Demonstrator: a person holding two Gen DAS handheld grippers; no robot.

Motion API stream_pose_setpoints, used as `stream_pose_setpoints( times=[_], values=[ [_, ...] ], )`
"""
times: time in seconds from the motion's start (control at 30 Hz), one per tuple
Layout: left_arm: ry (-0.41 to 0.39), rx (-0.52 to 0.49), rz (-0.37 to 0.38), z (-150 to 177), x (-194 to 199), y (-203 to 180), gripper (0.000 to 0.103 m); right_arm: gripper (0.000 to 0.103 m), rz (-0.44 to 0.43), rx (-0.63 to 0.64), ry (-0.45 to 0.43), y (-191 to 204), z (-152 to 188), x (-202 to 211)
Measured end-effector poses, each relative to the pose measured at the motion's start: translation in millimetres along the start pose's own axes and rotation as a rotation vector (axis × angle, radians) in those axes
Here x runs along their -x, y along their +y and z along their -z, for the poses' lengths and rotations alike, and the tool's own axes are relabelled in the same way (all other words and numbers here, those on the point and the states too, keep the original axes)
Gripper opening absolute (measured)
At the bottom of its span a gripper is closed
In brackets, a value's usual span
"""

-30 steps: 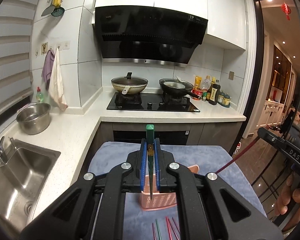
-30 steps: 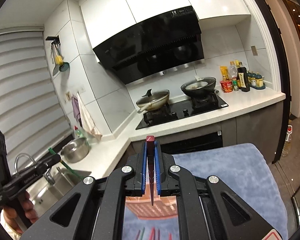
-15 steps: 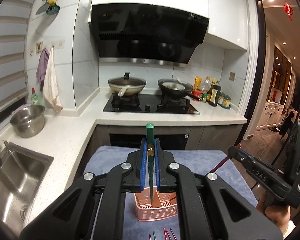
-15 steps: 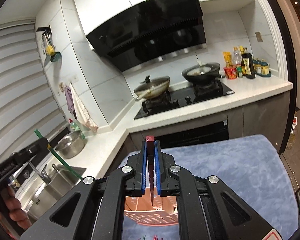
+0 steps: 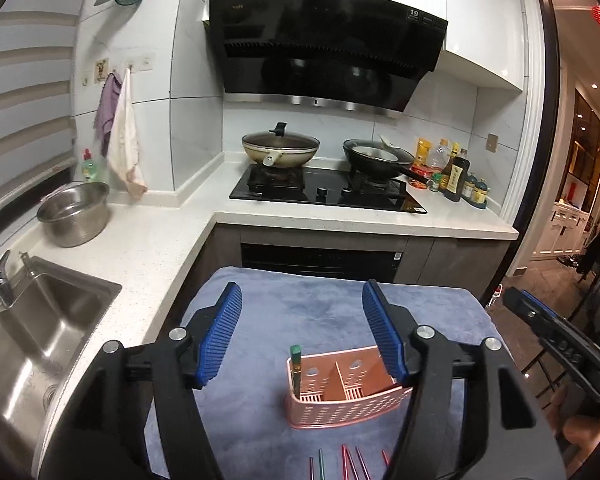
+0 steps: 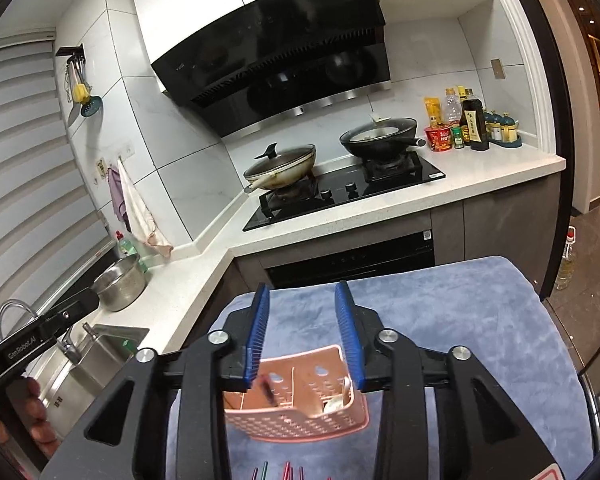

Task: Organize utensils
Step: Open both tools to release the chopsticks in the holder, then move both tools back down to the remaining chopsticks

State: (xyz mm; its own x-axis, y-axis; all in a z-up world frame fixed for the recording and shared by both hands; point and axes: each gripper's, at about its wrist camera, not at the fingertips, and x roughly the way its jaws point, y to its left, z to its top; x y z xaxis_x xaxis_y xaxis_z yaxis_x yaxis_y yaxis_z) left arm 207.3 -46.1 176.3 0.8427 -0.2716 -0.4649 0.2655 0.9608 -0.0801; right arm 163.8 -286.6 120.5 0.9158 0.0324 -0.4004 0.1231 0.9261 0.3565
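A pink perforated utensil basket (image 5: 346, 402) stands on a blue cloth (image 5: 300, 320). A green chopstick (image 5: 296, 368) stands upright in its left compartment. In the right wrist view the basket (image 6: 300, 412) holds a dark red chopstick (image 6: 269, 390), blurred, in its left part. My left gripper (image 5: 302, 334) is open and empty above the basket. My right gripper (image 6: 302, 334) is open and empty, also just above the basket. Several red and green chopsticks (image 5: 342, 466) lie on the cloth in front of the basket.
A steel sink (image 5: 28, 344) and a metal bowl (image 5: 74, 214) are at the left. A stove with a lidded wok (image 5: 280, 150) and a pan (image 5: 376, 156) is behind. Sauce bottles (image 5: 454, 174) stand at the back right.
Both grippers have opened. The green chopstick has left my left gripper and stands in the basket. The red chopstick has dropped from my right gripper into the basket.
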Motion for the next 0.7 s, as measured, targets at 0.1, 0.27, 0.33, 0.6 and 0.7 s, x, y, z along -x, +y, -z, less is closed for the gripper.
stream_pose_setpoints(
  times=[0.1, 0.27, 0.33, 0.6, 0.7],
  values=[
    [0.014, 0.016, 0.003, 6.1, 7.5, 4.0, 0.06, 0.039, -0.005, 0.0, -0.004, -0.5, 4.2, 15.6],
    [0.051, 0.01, 0.006, 28.0, 23.9, 6.3, 0.068, 0.043, 0.006, 0.031, 0.015, 2.9, 22.9, 42.6],
    [0.07, 0.002, 0.008, 45.4, 31.2, 7.2, 0.072, 0.044, 0.018, 0.06, 0.032, 4.1, 38.3, 53.1],
    [0.231, -0.001, -0.001, 129.0, 37.4, 16.6, 0.072, 0.044, 0.102, 0.108, 0.193, -10.5, 123.9, 82.5],
    [0.294, 0.002, -0.011, 159.4, 37.0, 21.7, 0.072, 0.044, 0.142, 0.116, 0.239, -17.8, 152.9, 92.1]
  ],
)
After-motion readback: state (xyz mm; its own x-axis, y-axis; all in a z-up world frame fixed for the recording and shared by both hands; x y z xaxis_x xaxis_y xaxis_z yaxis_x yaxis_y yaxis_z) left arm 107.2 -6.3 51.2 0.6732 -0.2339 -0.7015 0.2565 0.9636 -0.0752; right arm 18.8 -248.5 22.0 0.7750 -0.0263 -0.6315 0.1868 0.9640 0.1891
